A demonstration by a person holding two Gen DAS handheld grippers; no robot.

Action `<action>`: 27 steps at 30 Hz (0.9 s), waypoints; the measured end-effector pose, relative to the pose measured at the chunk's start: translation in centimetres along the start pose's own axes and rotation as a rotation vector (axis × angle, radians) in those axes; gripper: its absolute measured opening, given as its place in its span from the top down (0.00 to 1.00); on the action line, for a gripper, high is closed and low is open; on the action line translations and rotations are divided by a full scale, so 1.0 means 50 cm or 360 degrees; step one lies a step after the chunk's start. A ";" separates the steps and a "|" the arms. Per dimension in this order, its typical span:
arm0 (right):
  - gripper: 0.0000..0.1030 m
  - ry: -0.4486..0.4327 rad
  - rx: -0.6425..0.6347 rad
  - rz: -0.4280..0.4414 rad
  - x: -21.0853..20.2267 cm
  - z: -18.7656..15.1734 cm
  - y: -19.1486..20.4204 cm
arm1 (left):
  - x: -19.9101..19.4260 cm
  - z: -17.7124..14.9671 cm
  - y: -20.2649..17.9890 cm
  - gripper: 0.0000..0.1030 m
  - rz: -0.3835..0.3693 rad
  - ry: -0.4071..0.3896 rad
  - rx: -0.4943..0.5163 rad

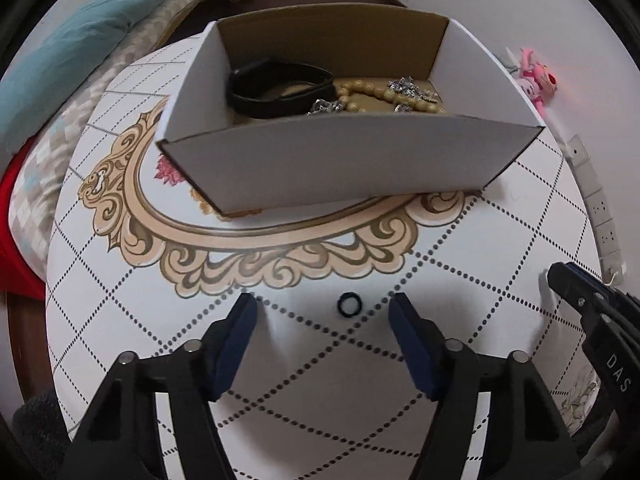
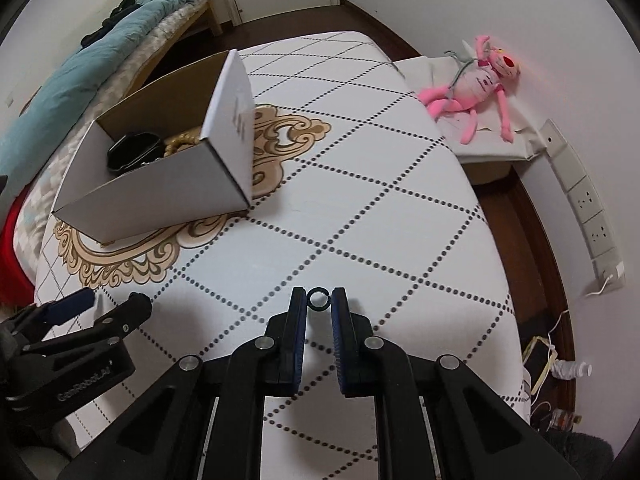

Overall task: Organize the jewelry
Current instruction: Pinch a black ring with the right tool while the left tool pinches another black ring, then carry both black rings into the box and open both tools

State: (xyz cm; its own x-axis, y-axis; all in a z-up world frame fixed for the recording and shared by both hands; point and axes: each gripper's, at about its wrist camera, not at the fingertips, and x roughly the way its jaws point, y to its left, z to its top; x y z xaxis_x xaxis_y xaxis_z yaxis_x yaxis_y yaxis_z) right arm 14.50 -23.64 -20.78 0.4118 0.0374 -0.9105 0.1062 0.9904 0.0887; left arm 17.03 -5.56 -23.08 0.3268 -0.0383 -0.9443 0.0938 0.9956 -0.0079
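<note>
While the right tongs pinch a small dark ring between their tips, low in the centre of the right wrist view, the left tongs stand released, their blue pads well apart at the bottom of the left wrist view. A second dark ring lies flat on the counter between those parted pads, touching neither. The counter carries a white covering with dotted diamond lines and a tan scrollwork medallion.

An open cardboard box, white outside and brown inside, sits on the medallion in the upper middle of the left wrist view and in the upper left of the right wrist view. Within it lie a black strap-like band at the left, a string of tan beads to its right, and silvery pieces over the beads.

Each tool appears in the other's view: the right tongs at the right edge of the left wrist view, the left tongs at the lower left of the right wrist view. A pink plush toy lies on a pale cloth at the upper right, beyond the counter, near wall sockets. A bed with a teal quilt occupies the upper left.
</note>
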 end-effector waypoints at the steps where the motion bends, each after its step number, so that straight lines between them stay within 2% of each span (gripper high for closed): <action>1: 0.87 -0.0001 0.0002 0.0001 0.001 0.001 -0.004 | -0.002 -0.001 -0.003 0.46 -0.0010 -0.0013 0.0012; 3: 0.87 -0.0007 0.0007 0.0001 0.001 0.005 -0.007 | -0.005 -0.004 -0.008 0.54 -0.0015 -0.0023 0.0031; 5: 0.87 -0.0009 0.0009 -0.0001 0.000 0.006 -0.008 | -0.011 0.008 -0.025 0.71 -0.0018 -0.0038 0.0056; 6: 0.87 -0.0011 0.0010 -0.0001 0.000 0.006 -0.008 | -0.010 0.014 -0.023 0.76 -0.0021 -0.0043 0.0067; 7: 0.87 -0.0011 0.0010 -0.0002 0.000 0.006 -0.008 | -0.011 0.013 -0.026 0.86 -0.0027 -0.0047 0.0078; 8: 0.87 -0.0013 0.0014 -0.0003 0.000 0.007 -0.007 | -0.007 0.017 -0.035 0.90 -0.0029 -0.0050 0.0083; 14: 0.87 -0.0048 0.0023 0.0020 -0.019 0.012 -0.004 | -0.013 0.014 -0.022 0.90 -0.0082 -0.0047 0.0058; 19: 0.87 -0.0106 0.0021 0.0077 -0.058 0.028 0.008 | -0.070 0.016 0.002 0.90 -0.0156 -0.0098 0.0026; 24: 0.87 -0.0182 0.0005 0.0191 -0.112 0.075 0.033 | -0.148 0.081 0.028 0.90 -0.0271 -0.0190 -0.0035; 27: 0.87 -0.0193 -0.0015 0.0278 -0.129 0.122 0.058 | -0.165 0.136 0.044 0.90 -0.0292 -0.0203 -0.0060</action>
State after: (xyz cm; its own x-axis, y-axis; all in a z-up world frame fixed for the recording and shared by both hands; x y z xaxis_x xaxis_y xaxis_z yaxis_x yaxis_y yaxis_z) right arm 17.70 -21.84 -12.18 0.5292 0.1928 -0.8263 0.0156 0.9715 0.2367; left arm 20.92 -3.63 -13.05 0.4238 -0.2272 -0.8768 0.1281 0.9733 -0.1903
